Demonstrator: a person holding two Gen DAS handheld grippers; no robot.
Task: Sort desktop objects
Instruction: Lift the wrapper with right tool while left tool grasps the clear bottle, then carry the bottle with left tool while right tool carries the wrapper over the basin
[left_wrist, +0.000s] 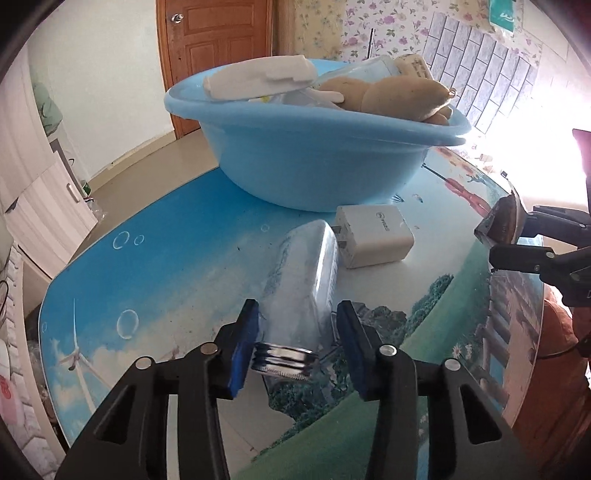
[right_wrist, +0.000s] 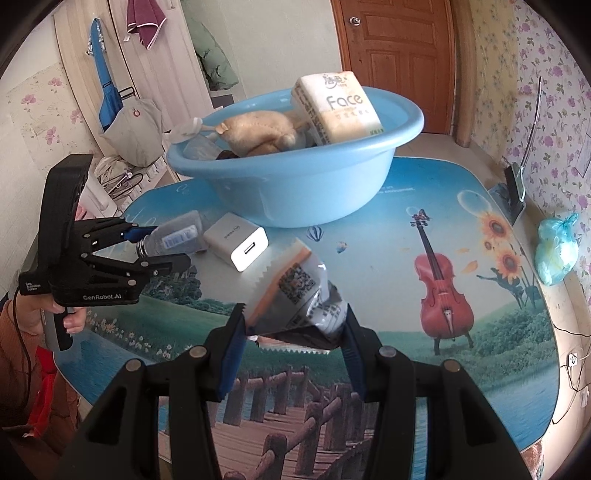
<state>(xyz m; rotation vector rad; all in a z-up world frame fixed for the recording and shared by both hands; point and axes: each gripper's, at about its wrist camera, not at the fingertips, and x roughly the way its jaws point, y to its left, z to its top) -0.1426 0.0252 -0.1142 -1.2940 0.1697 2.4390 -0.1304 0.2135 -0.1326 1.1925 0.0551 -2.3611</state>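
On a table (right_wrist: 369, 266) printed with sky, meadow and a cello, a clear plastic bottle (left_wrist: 306, 273) lies on its side, its threaded neck pointing toward the left gripper (left_wrist: 295, 354). The neck sits between the two blue-padded fingers (left_wrist: 243, 347); the left pad looks pressed against the thread, while a gap shows beside the right pad, so a firm hold cannot be confirmed. Just beyond the bottle's base lies a white charger block (left_wrist: 373, 236), and behind that stands a light blue basin (left_wrist: 314, 158) holding a plush toy (left_wrist: 391, 96) and other items.

Seen from the right wrist, the right gripper (right_wrist: 295, 332) is closed on a crinkled snack packet (right_wrist: 291, 295) with an orange band and a printed code, raised above the table. This view also shows what the left one cannot: a hand (right_wrist: 74, 317) holding the left gripper's handle, a tissue pack (right_wrist: 340, 107) marked "Face" leaning in the basin, and a knotted blue bag (right_wrist: 556, 251) near the table's far right edge. Only the left wrist view shows the bottle's neck between the pads.
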